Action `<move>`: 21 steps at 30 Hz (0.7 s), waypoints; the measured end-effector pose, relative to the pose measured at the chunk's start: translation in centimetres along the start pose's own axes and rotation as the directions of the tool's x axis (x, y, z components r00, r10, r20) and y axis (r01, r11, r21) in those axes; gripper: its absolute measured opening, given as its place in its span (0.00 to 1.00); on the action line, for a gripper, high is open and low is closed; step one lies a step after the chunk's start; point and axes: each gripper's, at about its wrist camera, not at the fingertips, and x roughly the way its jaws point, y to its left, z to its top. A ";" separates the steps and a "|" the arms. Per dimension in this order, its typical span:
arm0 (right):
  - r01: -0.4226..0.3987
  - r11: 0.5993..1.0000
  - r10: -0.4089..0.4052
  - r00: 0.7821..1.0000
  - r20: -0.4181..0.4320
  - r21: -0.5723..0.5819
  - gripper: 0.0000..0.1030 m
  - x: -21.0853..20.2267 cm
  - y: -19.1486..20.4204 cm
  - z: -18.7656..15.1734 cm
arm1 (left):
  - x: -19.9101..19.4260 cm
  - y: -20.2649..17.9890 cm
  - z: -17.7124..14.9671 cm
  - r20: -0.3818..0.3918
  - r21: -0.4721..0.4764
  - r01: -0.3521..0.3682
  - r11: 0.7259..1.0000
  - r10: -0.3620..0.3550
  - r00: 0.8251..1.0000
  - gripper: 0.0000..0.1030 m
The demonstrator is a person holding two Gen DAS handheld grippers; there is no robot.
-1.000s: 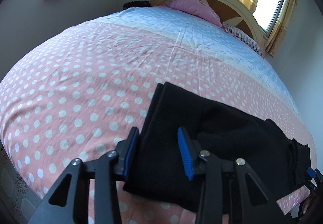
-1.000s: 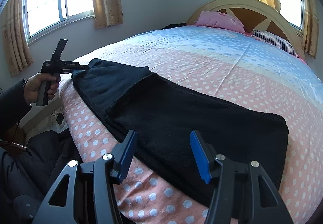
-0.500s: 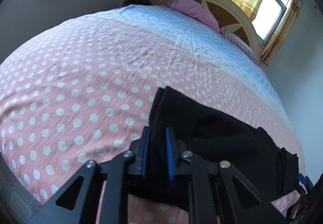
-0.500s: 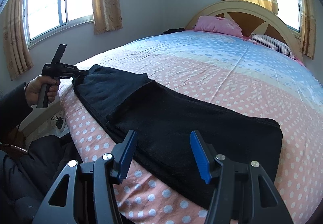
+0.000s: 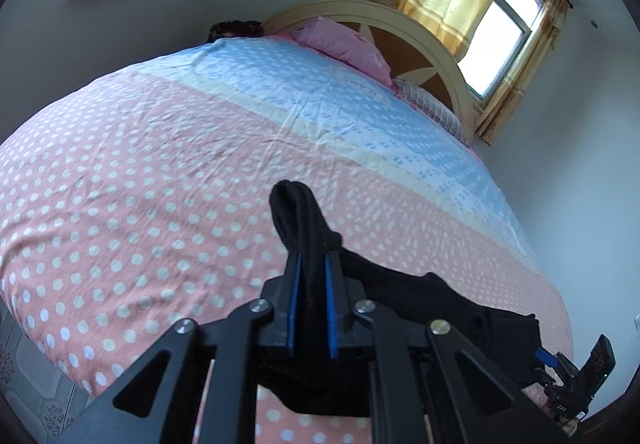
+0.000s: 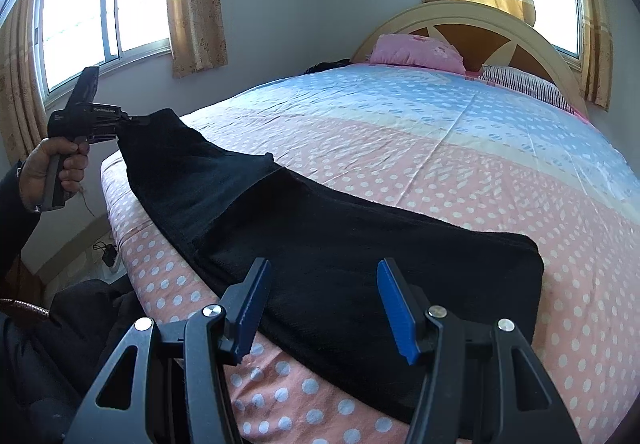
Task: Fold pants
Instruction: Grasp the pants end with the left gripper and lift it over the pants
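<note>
Black pants point(image 6: 340, 244) lie lengthwise along the near edge of the bed. My left gripper point(image 5: 312, 264) is shut on one end of the pants point(image 5: 298, 211) and holds that end lifted off the bedspread; the bunched fabric sticks out past the blue pads. From the right wrist view the left gripper point(image 6: 136, 119) is at the far left, with the lifted end hanging from it. My right gripper point(image 6: 320, 280) is open and empty, just above the other end of the pants. It also shows small at the far right of the left wrist view point(image 5: 556, 360).
The bed has a pink polka-dot bedspread point(image 5: 140, 203) with a blue band toward the headboard point(image 6: 460, 15). A pink pillow point(image 6: 416, 49) and a striped pillow point(image 6: 524, 85) lie at the head. Curtained windows are behind. The bed edge and floor point(image 6: 96, 256) are to my left.
My left gripper has shut on the end of the pants and lifted it up off the bed. The right gripper has stayed open over the other end.
</note>
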 end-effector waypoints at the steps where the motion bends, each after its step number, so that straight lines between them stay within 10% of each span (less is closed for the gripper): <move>1: 0.006 1.000 -0.006 1.000 0.003 0.005 0.55 -0.1 -0.2 0.1 | -0.3 -1.2 0.1 0.005 0.017 0.024 1.000 -0.024 1.000 0.11; 21: 0.207 0.935 -0.229 0.972 0.045 0.287 0.55 -5.4 -10.2 -0.3 | 2.3 -26.3 -1.9 -0.182 0.256 0.418 0.871 -0.381 0.906 0.11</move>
